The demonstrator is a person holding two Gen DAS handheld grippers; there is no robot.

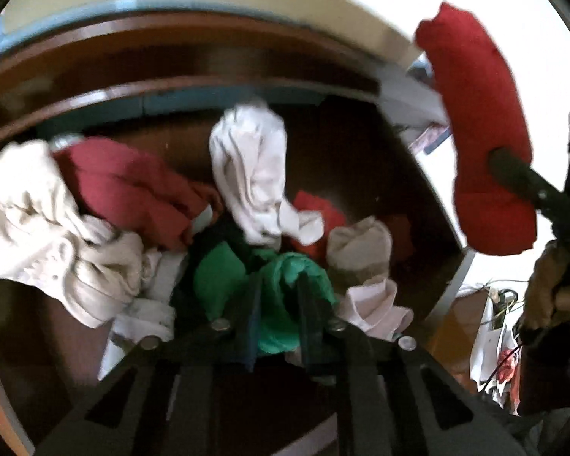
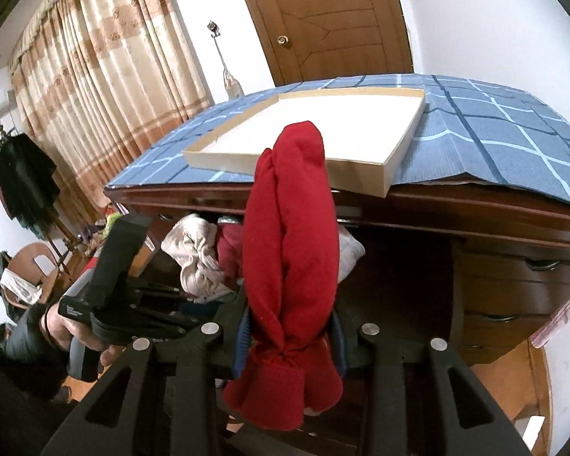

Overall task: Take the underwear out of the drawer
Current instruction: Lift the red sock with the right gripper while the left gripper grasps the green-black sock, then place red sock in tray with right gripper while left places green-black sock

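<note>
The open dark wooden drawer (image 1: 418, 174) holds a jumble of underwear: white (image 1: 250, 174), dark red (image 1: 133, 186) and cream (image 1: 30, 220) pieces. My left gripper (image 1: 277, 304) is down in the drawer, shut on a green piece of underwear (image 1: 285, 304). My right gripper (image 2: 290, 326) is shut on a rolled red piece of underwear (image 2: 288, 235) and holds it up in front of the drawer, below the desk edge. The red piece also shows in the left wrist view (image 1: 478, 121), at the upper right.
A shallow cardboard box lid (image 2: 361, 174) lies on the blue checked cloth (image 2: 494, 129) on the desk top. More closed drawers (image 2: 513, 288) are at the right. Curtains (image 2: 106, 68), a wooden door (image 2: 330, 19) and a chair (image 2: 30, 266) stand around.
</note>
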